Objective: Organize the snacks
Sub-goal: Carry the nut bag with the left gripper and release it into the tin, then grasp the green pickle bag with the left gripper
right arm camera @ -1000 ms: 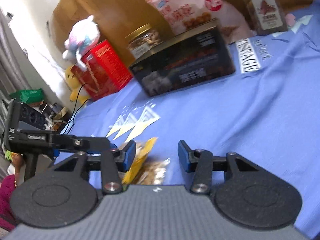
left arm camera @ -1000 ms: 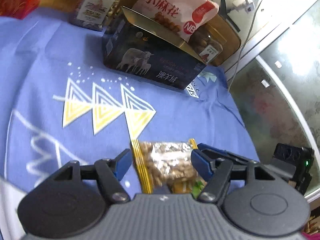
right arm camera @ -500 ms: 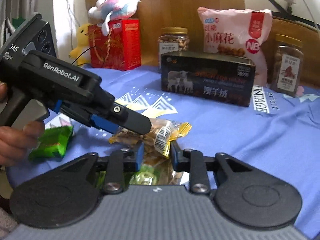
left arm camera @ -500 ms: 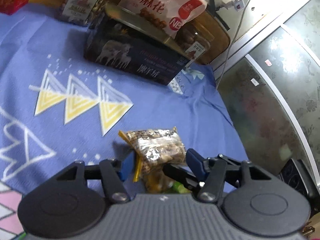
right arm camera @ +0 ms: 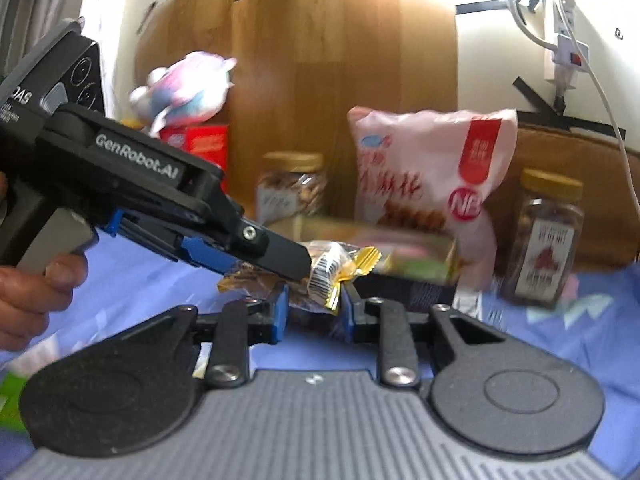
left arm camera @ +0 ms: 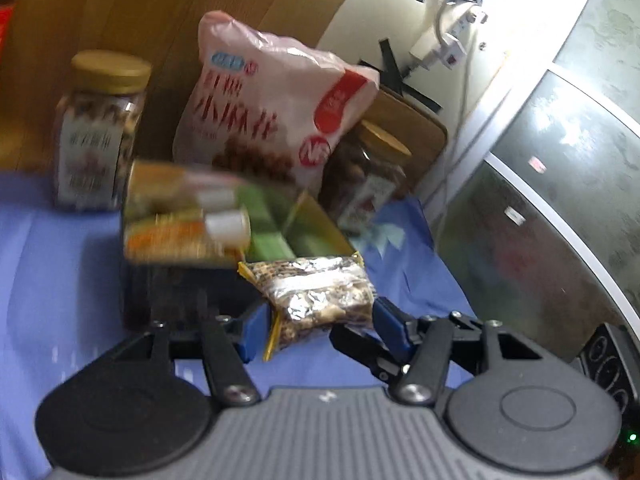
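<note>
My left gripper is shut on a clear, gold-edged nut packet and holds it in the air just in front of the open dark box, which has several snack packets inside. In the right wrist view the left gripper's fingers pinch that packet just above my right gripper. My right gripper is shut on another gold-edged snack packet, close before the box.
Behind the box stand a pink snack bag and two gold-lidded nut jars. A plush toy on a red box stands at back left. A green packet lies on the blue cloth.
Both grippers lifted their packets off the cloth and moved forward to the open box. The views now look level at the box and the back wall.
</note>
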`<act>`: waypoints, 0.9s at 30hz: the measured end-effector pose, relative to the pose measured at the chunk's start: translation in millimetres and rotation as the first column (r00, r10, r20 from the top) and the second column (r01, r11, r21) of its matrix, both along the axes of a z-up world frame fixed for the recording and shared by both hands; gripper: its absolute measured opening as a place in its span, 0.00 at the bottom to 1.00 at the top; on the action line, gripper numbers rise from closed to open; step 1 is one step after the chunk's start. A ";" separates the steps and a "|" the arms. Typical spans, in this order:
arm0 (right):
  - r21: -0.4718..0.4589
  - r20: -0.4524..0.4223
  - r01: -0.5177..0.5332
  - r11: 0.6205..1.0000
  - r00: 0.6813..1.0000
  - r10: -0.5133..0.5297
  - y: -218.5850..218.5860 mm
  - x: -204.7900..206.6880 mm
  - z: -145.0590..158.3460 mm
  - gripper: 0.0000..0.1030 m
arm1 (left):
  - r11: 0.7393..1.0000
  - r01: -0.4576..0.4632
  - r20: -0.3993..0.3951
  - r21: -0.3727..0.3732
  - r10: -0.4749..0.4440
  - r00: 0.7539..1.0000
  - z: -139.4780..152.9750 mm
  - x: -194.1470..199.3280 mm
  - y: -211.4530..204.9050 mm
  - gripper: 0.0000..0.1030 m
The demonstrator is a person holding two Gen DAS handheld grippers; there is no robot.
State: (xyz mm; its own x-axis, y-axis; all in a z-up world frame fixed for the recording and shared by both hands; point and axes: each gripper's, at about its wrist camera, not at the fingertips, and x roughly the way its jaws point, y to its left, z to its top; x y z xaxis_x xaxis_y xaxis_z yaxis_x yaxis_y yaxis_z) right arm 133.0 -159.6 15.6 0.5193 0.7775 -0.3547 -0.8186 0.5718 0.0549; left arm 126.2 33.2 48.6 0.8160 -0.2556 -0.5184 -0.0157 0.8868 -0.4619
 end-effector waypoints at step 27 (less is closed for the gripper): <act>0.147 -0.467 0.017 0.989 0.883 0.054 -83.7 -8.6 -40.6 0.47 | 0.990 0.135 -0.058 -0.041 -0.138 0.989 -40.8 -89.0 -9.9 0.65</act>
